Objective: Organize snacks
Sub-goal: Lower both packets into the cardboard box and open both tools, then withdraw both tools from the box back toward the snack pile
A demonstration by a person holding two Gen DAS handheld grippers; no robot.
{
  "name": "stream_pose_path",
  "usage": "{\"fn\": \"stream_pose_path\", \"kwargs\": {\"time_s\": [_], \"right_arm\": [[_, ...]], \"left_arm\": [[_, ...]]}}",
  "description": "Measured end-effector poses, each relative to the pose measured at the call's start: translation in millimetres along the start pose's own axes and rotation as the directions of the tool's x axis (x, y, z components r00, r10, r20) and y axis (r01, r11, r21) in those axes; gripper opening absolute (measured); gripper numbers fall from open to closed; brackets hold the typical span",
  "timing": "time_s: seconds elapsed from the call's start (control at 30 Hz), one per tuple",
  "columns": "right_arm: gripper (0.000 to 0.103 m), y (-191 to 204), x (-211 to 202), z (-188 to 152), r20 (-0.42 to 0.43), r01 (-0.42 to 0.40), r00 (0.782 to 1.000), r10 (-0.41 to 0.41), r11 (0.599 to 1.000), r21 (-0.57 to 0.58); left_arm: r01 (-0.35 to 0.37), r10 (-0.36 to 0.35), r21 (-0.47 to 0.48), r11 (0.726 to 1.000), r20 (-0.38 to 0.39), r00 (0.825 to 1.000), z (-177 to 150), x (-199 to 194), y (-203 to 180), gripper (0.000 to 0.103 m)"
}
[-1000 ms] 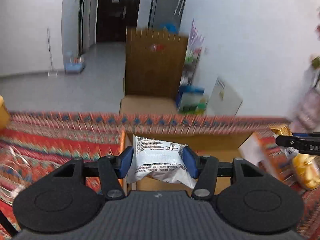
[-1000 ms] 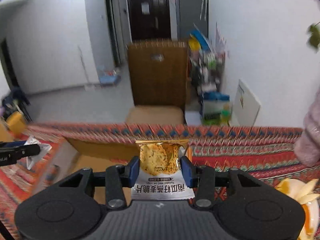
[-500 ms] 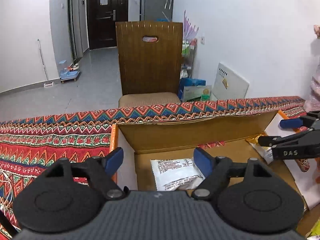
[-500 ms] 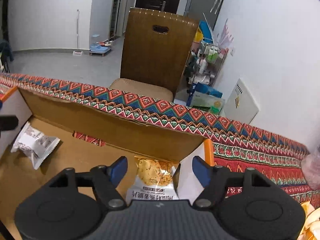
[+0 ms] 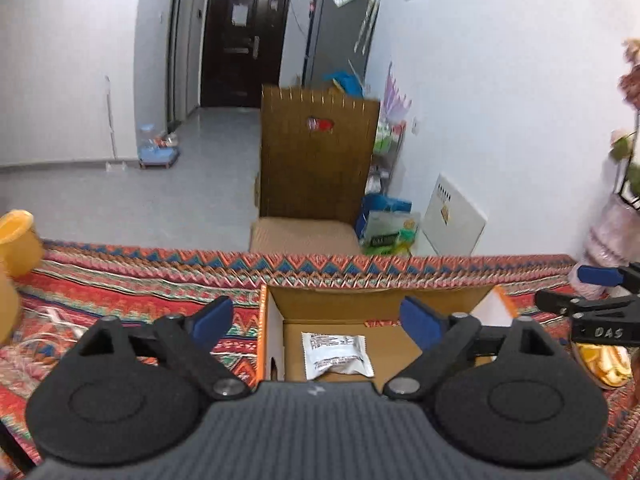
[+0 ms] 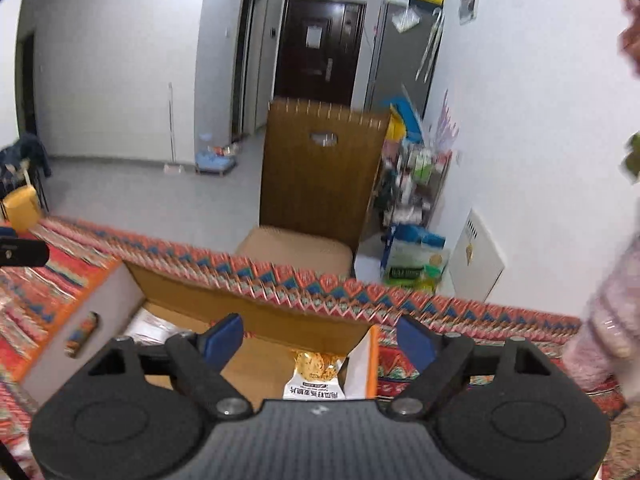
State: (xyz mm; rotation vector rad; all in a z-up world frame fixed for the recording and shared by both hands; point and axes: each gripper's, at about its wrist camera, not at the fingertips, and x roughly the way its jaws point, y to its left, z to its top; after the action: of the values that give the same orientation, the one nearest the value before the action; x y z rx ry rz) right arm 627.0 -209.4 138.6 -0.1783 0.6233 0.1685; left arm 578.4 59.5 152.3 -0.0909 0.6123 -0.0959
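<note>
Both tools stand wide and hold nothing. The left tool (image 5: 316, 318) hangs over the cardboard box (image 5: 376, 300), where a white snack packet (image 5: 338, 354) lies flat on the floor. The right tool (image 6: 320, 334) hovers above a golden cracker packet (image 6: 316, 376), seemingly propped in the box's right corner.

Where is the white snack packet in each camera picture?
Left wrist view: the white snack packet lies flat on the cardboard box floor, low centre, between the open left gripper fingers.
Right wrist view: only a blurry white bit at the box's left end.
Shared landmark: the brown chair back.
</note>
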Motion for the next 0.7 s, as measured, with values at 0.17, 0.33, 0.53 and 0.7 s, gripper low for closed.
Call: {"fn": "stream_pose_path", "kwargs": {"time_s": [0.17, 0.33, 0.53, 0.7], "right_arm": [[0.089, -11, -103, -5, 0.084, -0.065, 0.994, 0.062, 0.997, 0.029], [0.096, -24, -203, -44, 0.194, -0.126, 0.974, 0.115, 0.991, 0.047], [0.1, -28, -295, -102, 0.285, -0.169, 0.947, 0.148, 0.984, 0.052], [0.103, -22, -356, -158, 0.342, -0.177, 0.927, 0.154, 0.983, 0.037]], "left_arm": [[0.03, -0.031, 0.019, 0.999, 0.084, 0.996, -10, -104, -13, 0.103], [0.044, -0.053, 0.066, 0.997, 0.15, 0.987, -54, -195, -22, 0.103], [0.042, -0.061, 0.081, 0.996, 0.245, 0.968, -118, -286, -29, 0.103], [0.023, -0.064, 0.13, 0.991, 0.318, 0.946, -177, -341, -33, 0.103]]}}
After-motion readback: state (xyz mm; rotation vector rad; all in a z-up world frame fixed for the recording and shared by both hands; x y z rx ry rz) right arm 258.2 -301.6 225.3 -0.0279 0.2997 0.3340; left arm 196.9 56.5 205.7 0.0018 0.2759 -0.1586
